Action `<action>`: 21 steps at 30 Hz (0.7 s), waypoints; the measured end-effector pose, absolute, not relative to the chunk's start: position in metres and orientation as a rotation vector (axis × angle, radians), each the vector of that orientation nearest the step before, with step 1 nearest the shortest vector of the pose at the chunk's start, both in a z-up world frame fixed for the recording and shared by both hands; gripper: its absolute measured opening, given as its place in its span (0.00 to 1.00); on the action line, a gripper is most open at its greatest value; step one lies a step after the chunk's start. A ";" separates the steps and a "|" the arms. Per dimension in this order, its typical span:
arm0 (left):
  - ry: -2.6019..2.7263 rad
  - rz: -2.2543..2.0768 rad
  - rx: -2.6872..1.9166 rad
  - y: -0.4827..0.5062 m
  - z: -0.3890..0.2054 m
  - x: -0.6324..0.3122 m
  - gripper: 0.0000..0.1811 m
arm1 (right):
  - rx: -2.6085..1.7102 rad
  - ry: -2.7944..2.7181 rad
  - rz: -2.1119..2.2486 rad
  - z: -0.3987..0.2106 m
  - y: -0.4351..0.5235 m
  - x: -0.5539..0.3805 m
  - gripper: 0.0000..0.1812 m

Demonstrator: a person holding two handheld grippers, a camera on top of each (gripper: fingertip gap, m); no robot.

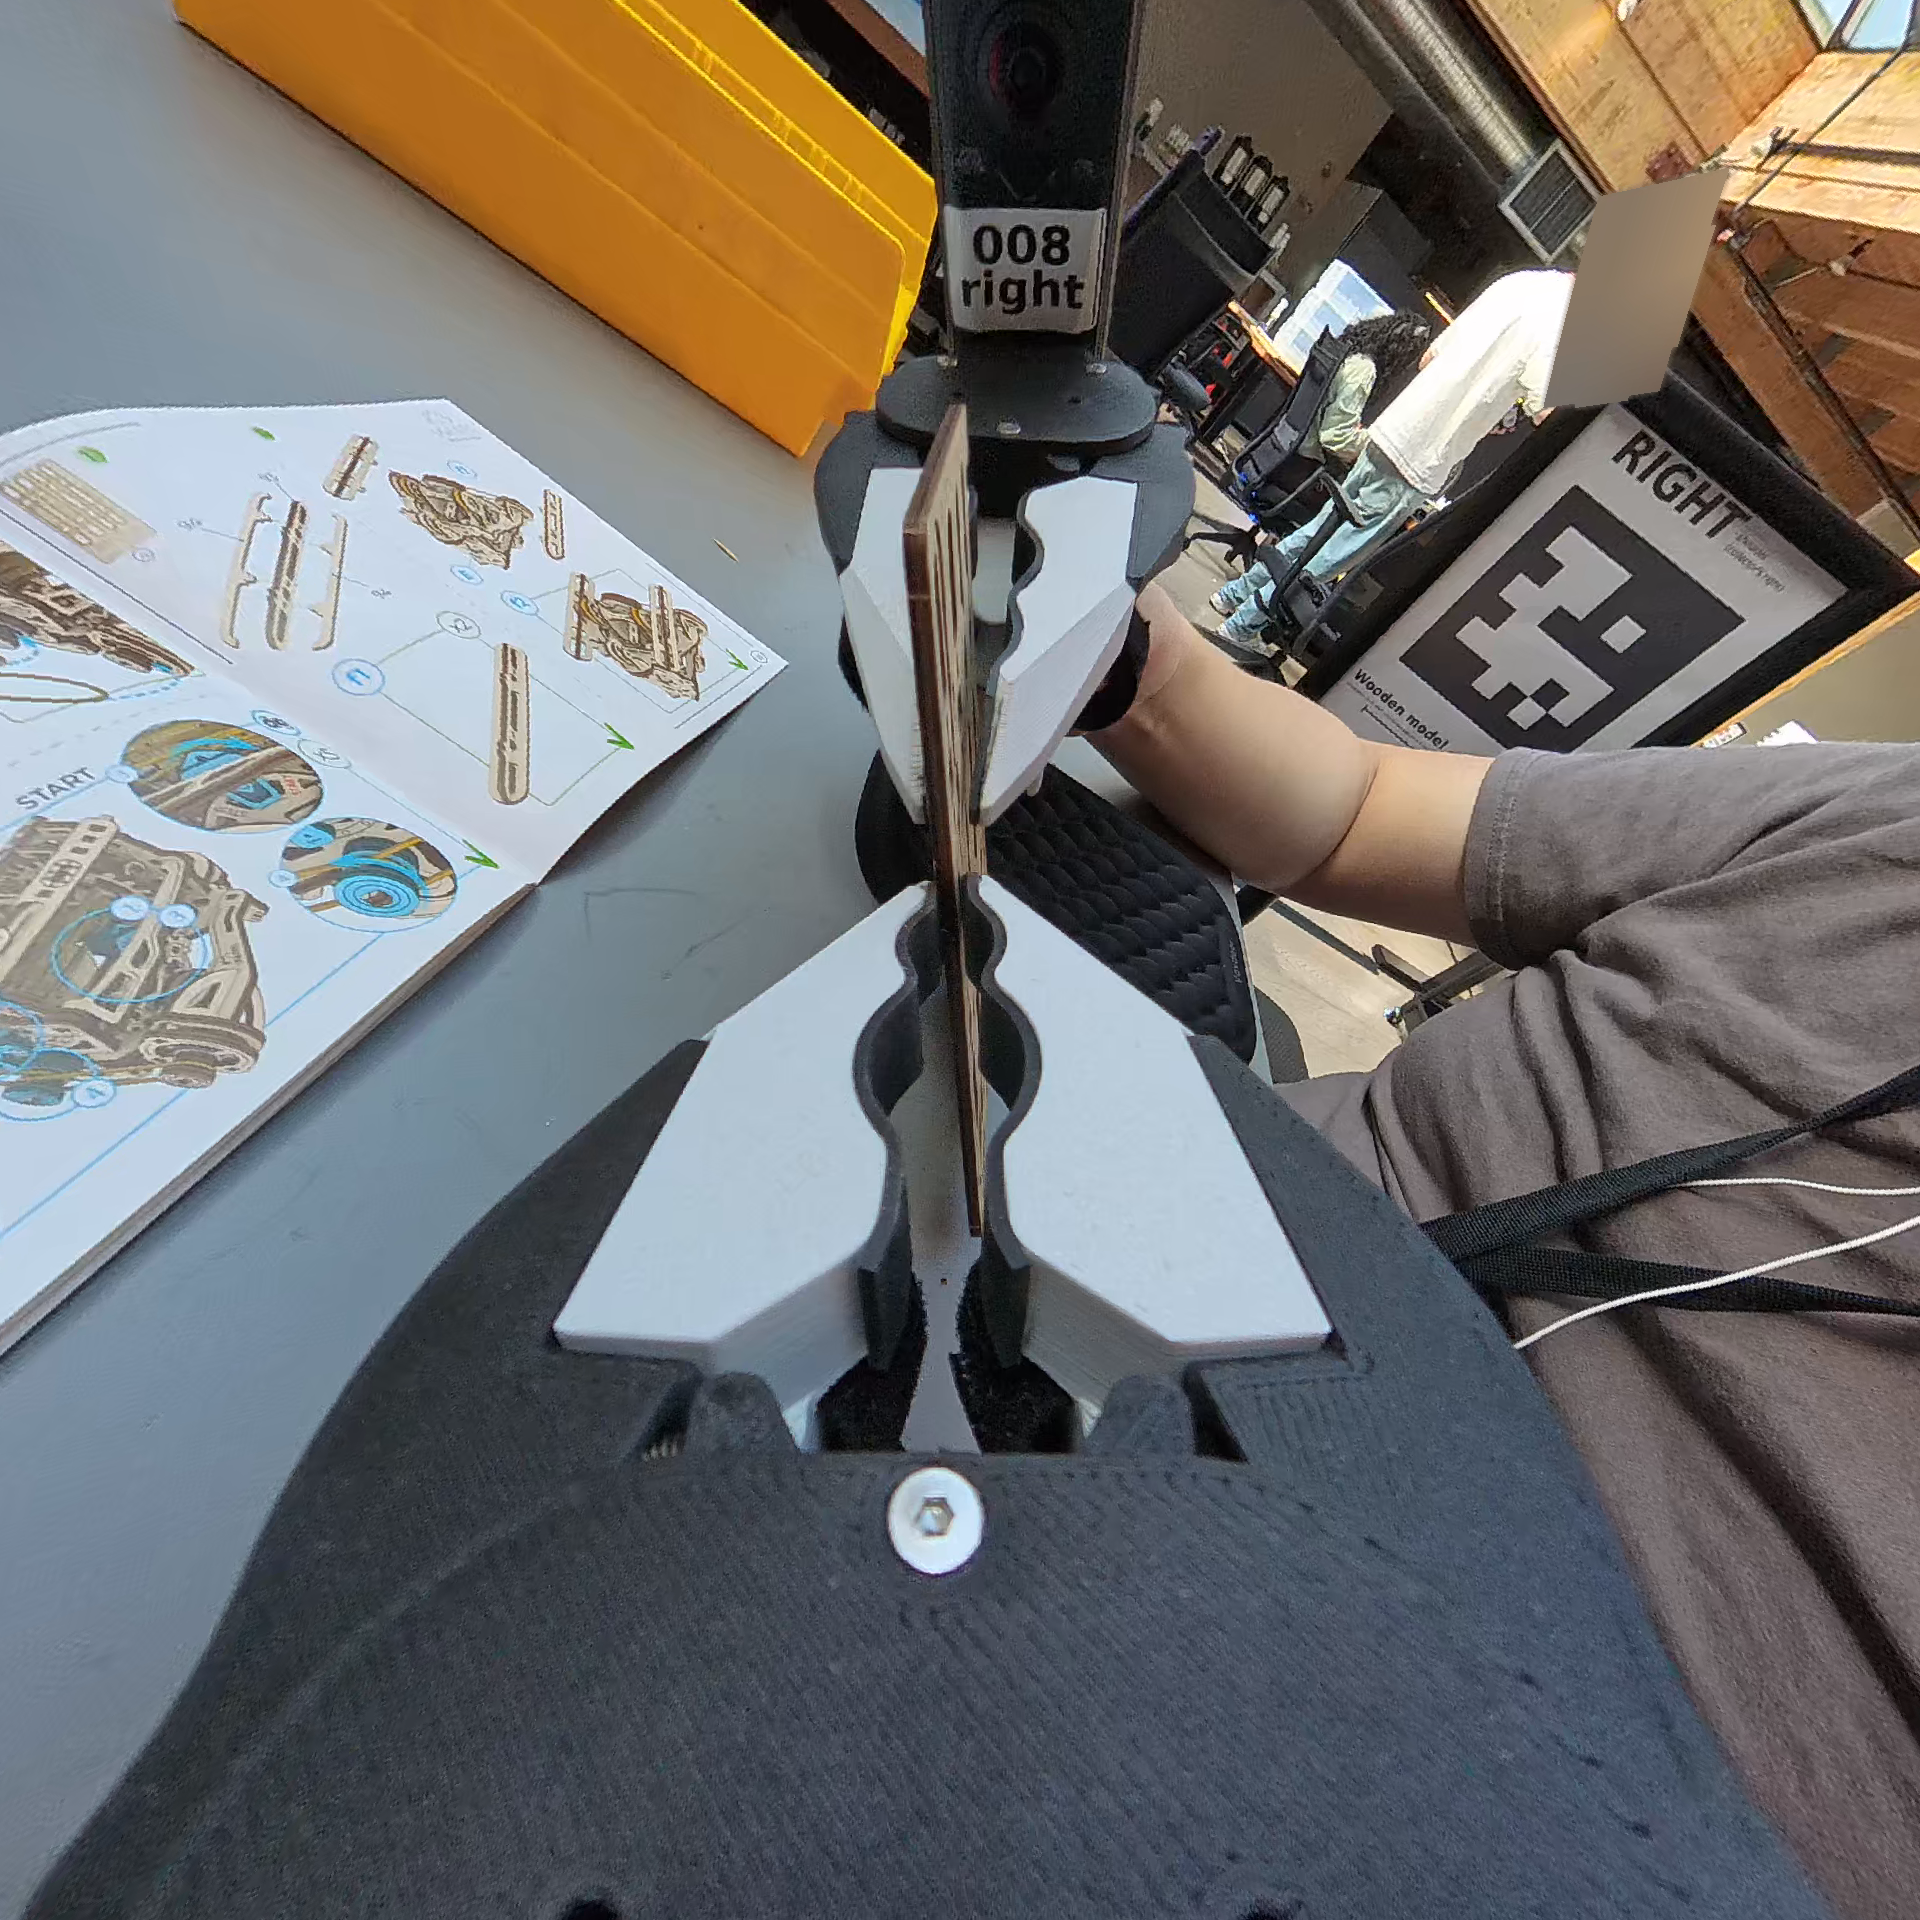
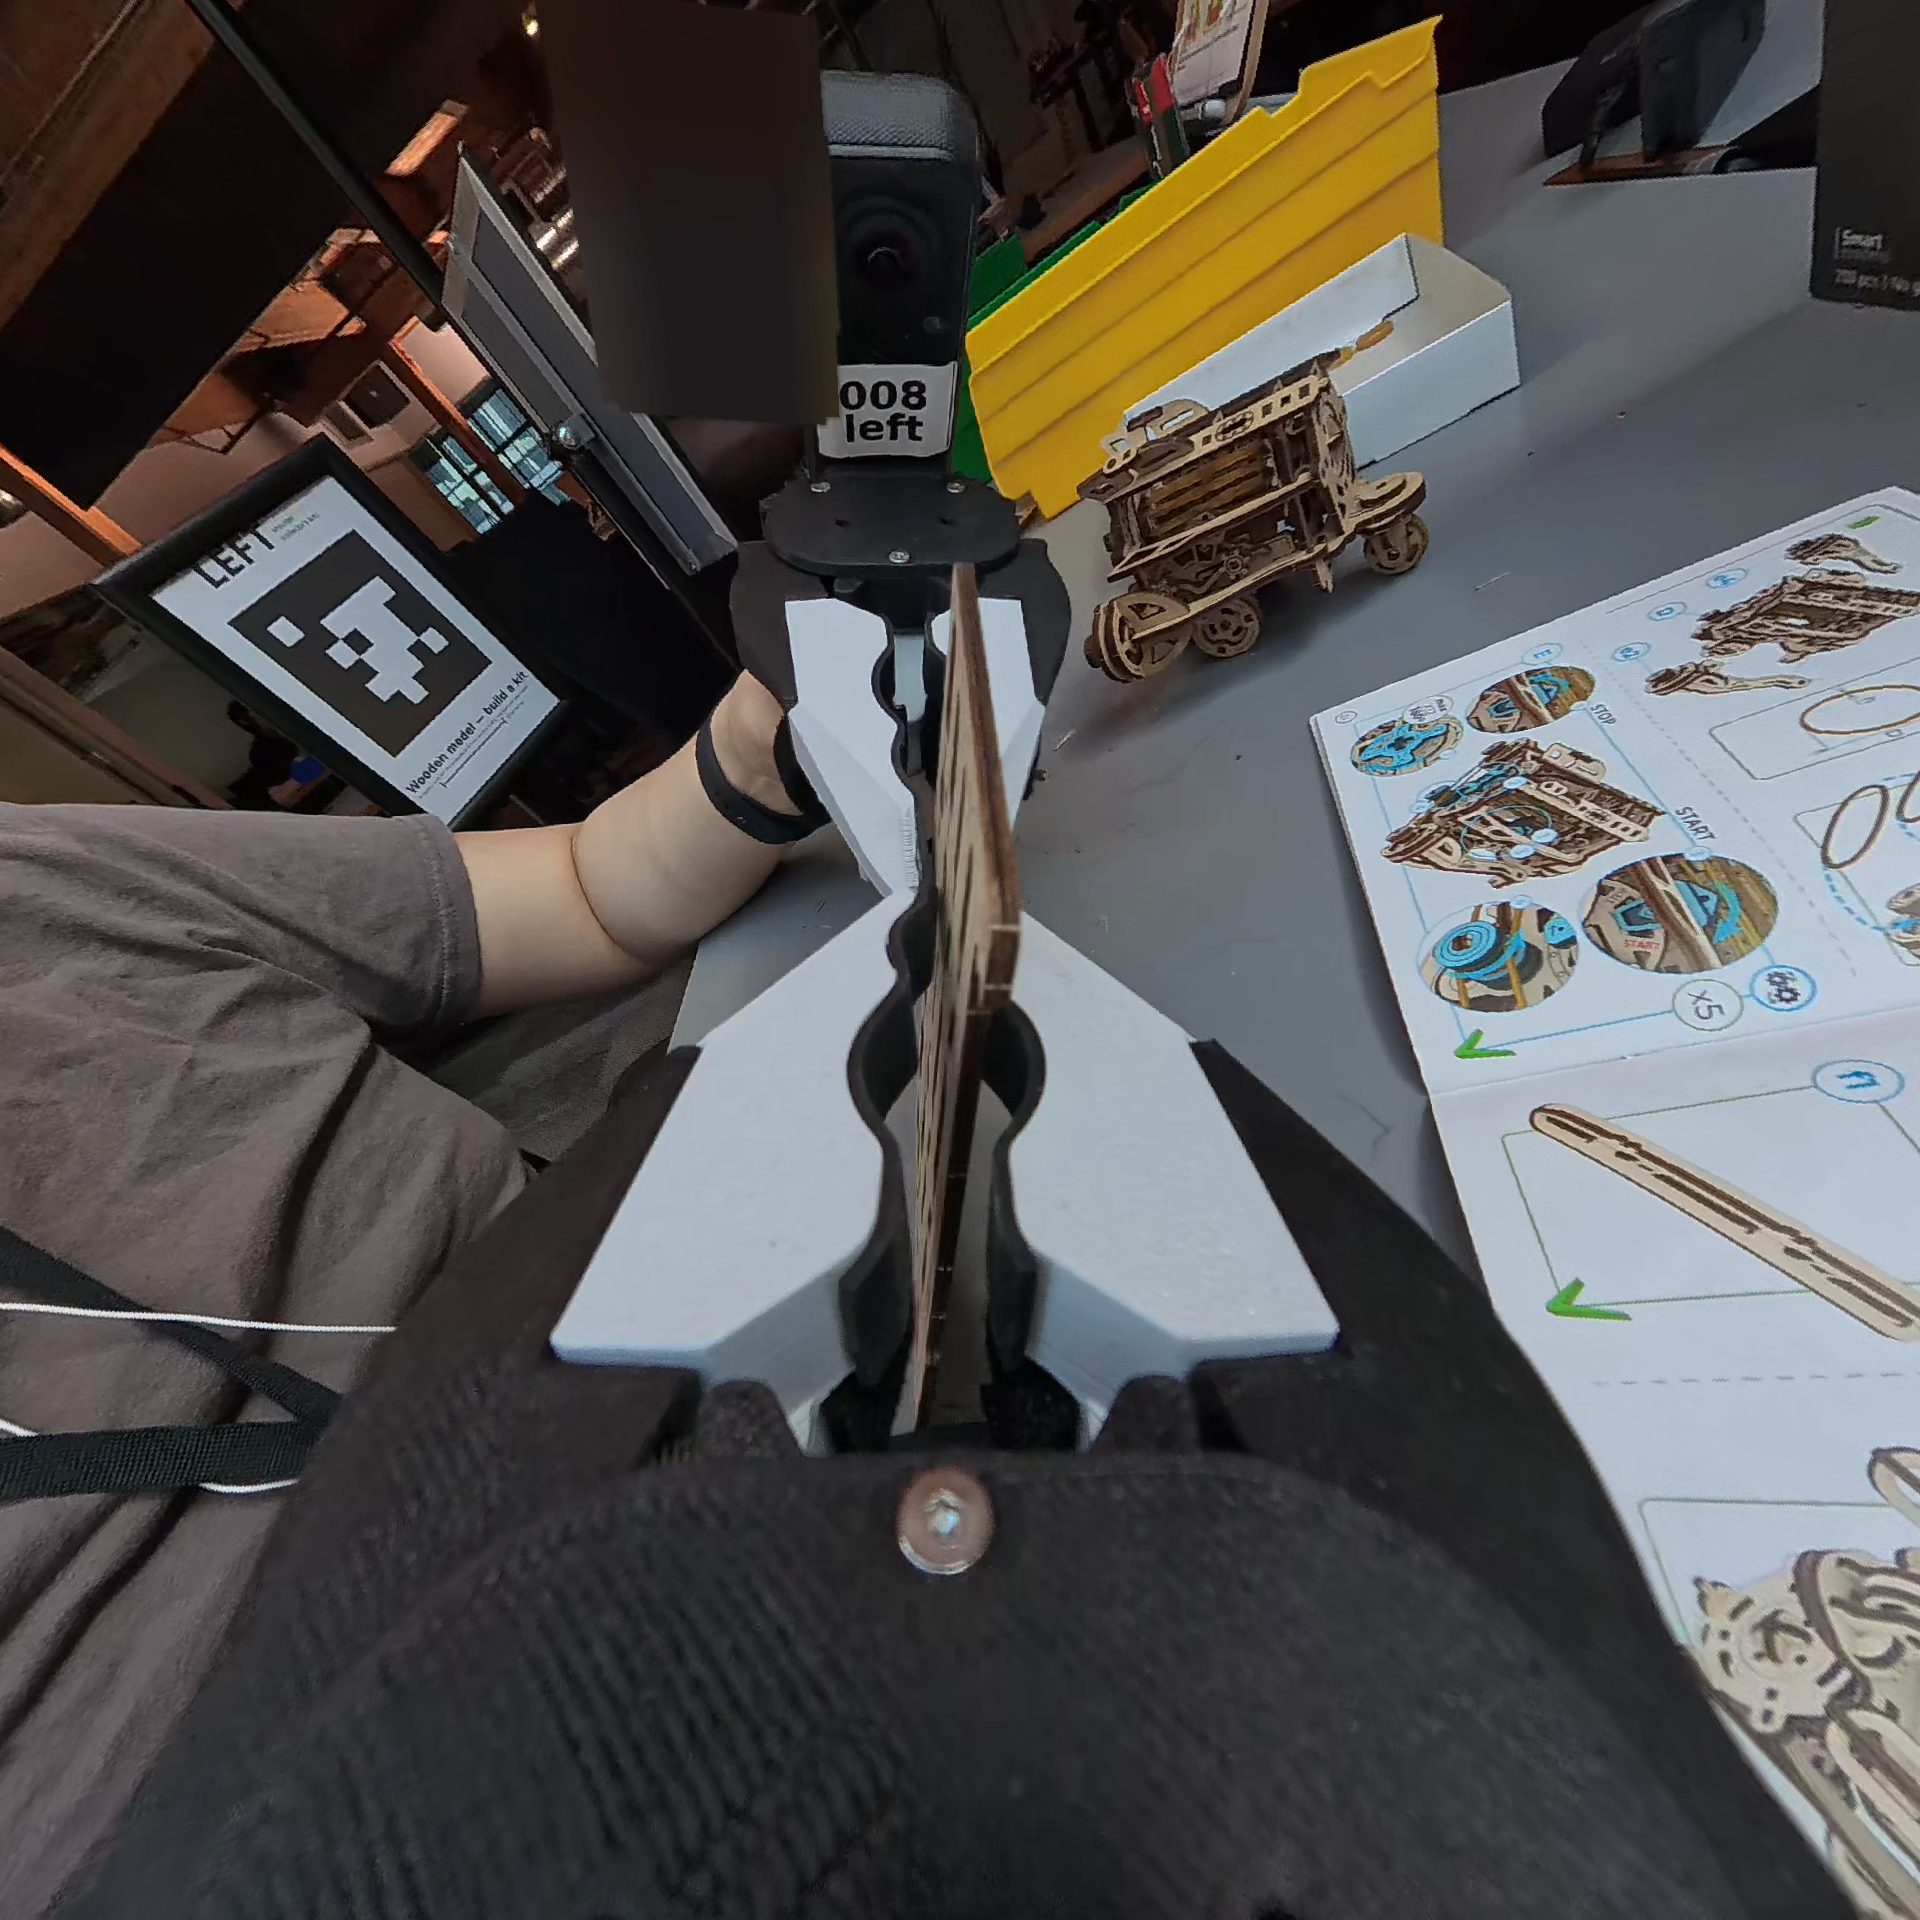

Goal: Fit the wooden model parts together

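A thin flat wooden panel [image 1: 951, 675] is held edge-on in the air between both grippers. I cannot tell whether it is one piece or two. My left gripper [image 1: 961, 904] is shut on its near end. My right gripper [image 1: 951, 800] faces it tip to tip and is shut on the far end. In the right wrist view, the right gripper [image 2: 961, 935] clamps the panel [image 2: 966, 790], with the left gripper [image 2: 935, 883] opposite it. A partly built wooden model car [image 2: 1236, 530] stands on the grey table [image 2: 1195, 831] beyond.
An open instruction booklet [image 1: 312, 727] lies flat on the table and also shows in the right wrist view [image 2: 1662, 1143]. A yellow bin [image 2: 1205, 270] and a white box [image 2: 1434, 332] stand behind the model car. A person's forearm [image 1: 1278, 790] reaches in beside the grippers. My two grippers' fingertips are within a few centimetres of each other. The partly built wooden model car [image 2: 1236, 530] is about 20 cm from both grippers' fingertips.
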State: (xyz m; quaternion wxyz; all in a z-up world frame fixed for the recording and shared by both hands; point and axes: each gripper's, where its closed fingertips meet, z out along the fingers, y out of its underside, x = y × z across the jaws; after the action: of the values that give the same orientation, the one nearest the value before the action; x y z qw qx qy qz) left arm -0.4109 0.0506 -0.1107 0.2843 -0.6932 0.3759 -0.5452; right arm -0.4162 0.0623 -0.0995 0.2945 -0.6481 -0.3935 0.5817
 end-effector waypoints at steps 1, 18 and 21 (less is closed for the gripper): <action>0.996 -1.458 -1.848 0.052 -0.109 -0.411 0.00 | -1.740 -1.038 1.578 -0.101 0.061 -0.417 0.03; 0.987 -1.324 -1.894 0.058 -0.115 -0.413 0.01 | -1.810 -1.123 1.408 -0.115 0.059 -0.422 0.00; 0.962 -1.333 -1.875 0.061 -0.114 -0.411 0.02 | -1.791 -1.113 1.448 -0.114 0.061 -0.420 0.00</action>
State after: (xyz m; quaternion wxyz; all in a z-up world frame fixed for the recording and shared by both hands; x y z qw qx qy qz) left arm -0.4108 0.0614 -0.1137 0.3186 -0.7128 0.3658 -0.5066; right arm -0.4204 0.0612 -0.1141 0.2877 -0.6704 -0.4169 0.5422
